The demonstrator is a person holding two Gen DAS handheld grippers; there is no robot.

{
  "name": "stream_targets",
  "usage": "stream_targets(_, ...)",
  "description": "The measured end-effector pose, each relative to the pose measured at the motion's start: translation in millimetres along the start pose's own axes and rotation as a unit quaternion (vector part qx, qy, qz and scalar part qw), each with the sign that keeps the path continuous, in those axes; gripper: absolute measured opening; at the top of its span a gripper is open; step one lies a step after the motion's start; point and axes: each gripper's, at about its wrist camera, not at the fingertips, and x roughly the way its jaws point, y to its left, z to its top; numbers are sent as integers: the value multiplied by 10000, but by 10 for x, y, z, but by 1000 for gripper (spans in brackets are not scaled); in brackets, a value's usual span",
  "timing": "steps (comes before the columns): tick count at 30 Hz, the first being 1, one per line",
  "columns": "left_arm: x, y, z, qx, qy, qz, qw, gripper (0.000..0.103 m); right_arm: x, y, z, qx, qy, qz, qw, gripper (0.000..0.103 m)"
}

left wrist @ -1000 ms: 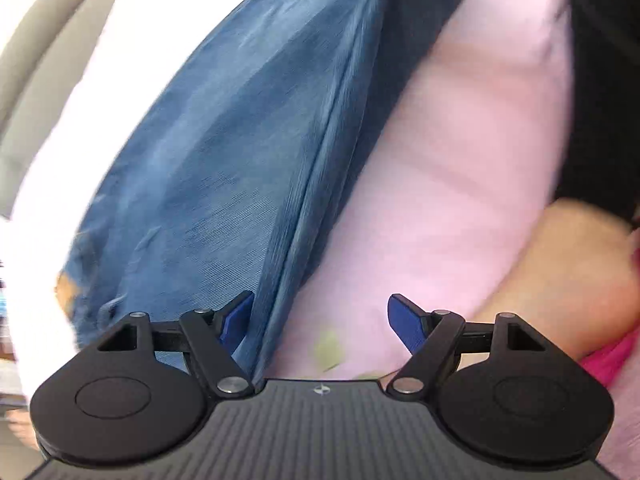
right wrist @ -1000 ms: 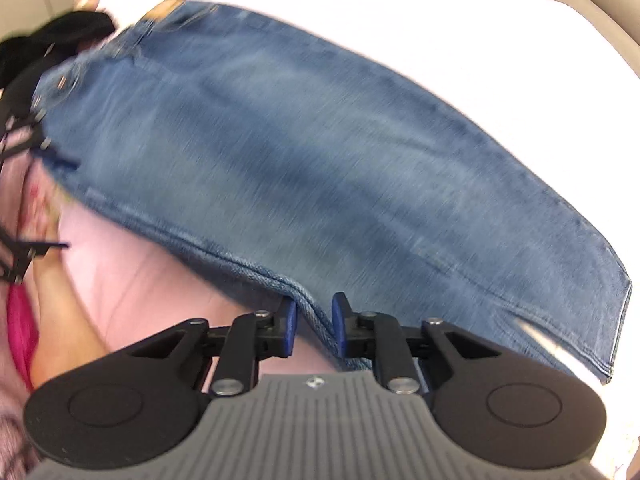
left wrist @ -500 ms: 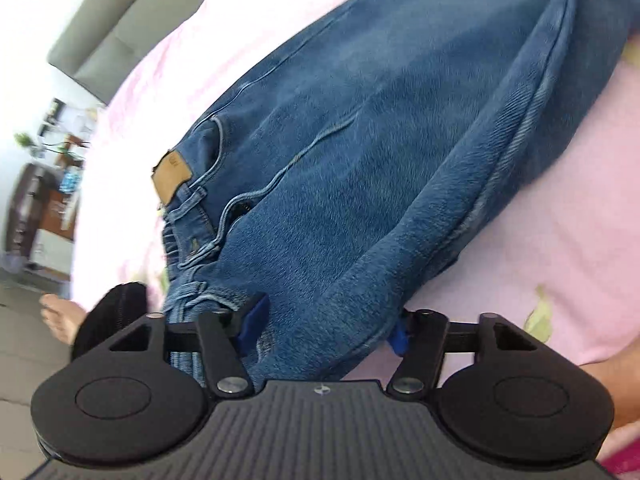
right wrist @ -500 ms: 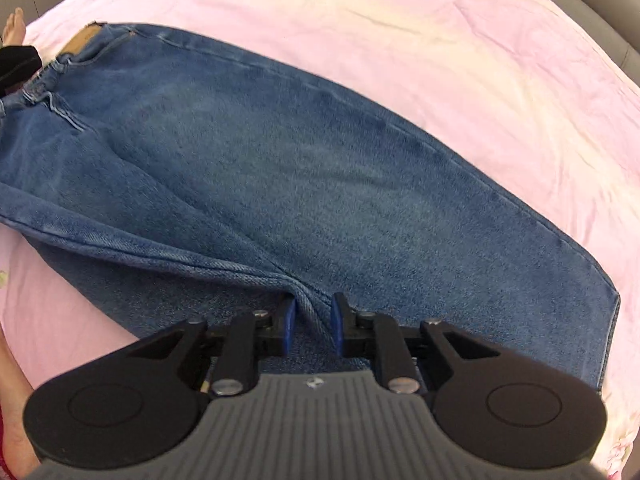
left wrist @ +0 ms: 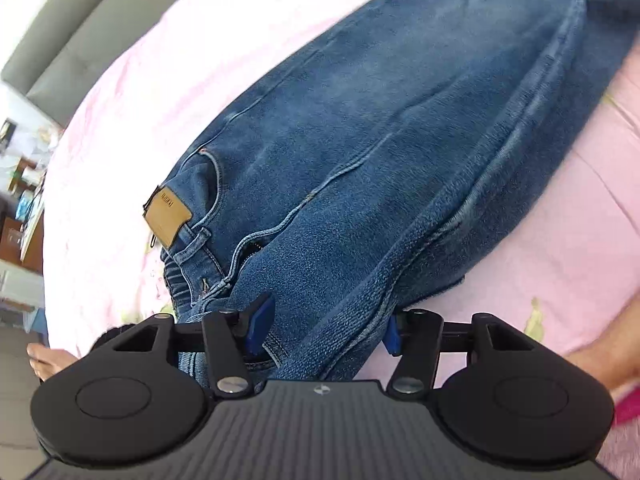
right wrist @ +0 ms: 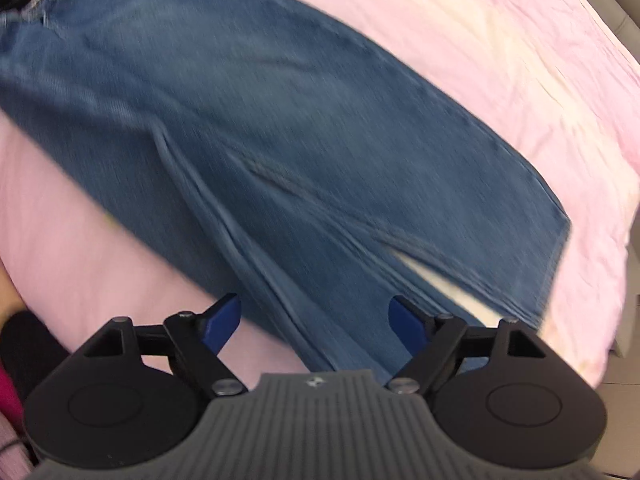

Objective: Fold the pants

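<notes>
Blue denim pants [left wrist: 380, 152] lie folded lengthwise, one leg over the other, on a pink bedsheet [left wrist: 160, 92]. The waistband with a tan leather patch [left wrist: 168, 216] points toward my left gripper [left wrist: 326, 320]. Its jaws are wide apart with the crotch and seam fold of the pants lying between them. In the right wrist view the pant legs [right wrist: 300, 128] run to the hem [right wrist: 556, 248] at the right. My right gripper [right wrist: 316, 318] is open above the legs' near edge and holds nothing.
A grey padded headboard [left wrist: 68, 28] runs behind the bed. The bed's edge [right wrist: 616, 280] lies just right of the hem. A bare foot [left wrist: 48, 358] and floor show at the lower left of the left wrist view, a forearm [left wrist: 600, 352] at its right.
My right gripper has opened and let go of the pant leg edge. The upper leg now lies flat on the lower one. The left gripper stays open at the waist end.
</notes>
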Motion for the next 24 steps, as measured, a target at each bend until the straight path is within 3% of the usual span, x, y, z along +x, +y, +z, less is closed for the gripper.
stream_targets(2,-18,2,9,179,117,1,9998,69,44,-147,-255,-43,222,-230,9995,80)
stream_targets(5,-30,-32,11,414,320,37,9986,70,127,-343,-625,136,441,-188,9988,80)
stream_targets(8,-50,-47,-11,535,453,84,9975,72,234,-417,-890,200,408,-404,9981,80)
stream_targets(10,-58,-23,-34,466,485,45,9977,73,305,-448,-979,341,293,-604,9972,71)
stream_targets(12,-62,-1,-71,427,498,19,9978,74,322,-492,-1018,616,198,-578,9962,42)
stream_targets(14,-77,-6,-112,437,434,17,9981,74,249,-515,-1060,819,27,-581,9949,23)
stream_targets(17,-76,-59,-197,562,338,15,9978,75,83,-591,-1109,1090,-162,-862,9902,18)
stream_targets(20,-34,-84,-285,715,308,89,9969,81,-202,-695,-1106,1426,-474,-1013,9834,17)
stream_targets(24,19,-143,-415,1016,436,213,9936,81,-461,-685,-1051,1472,-603,-1149,9806,16)
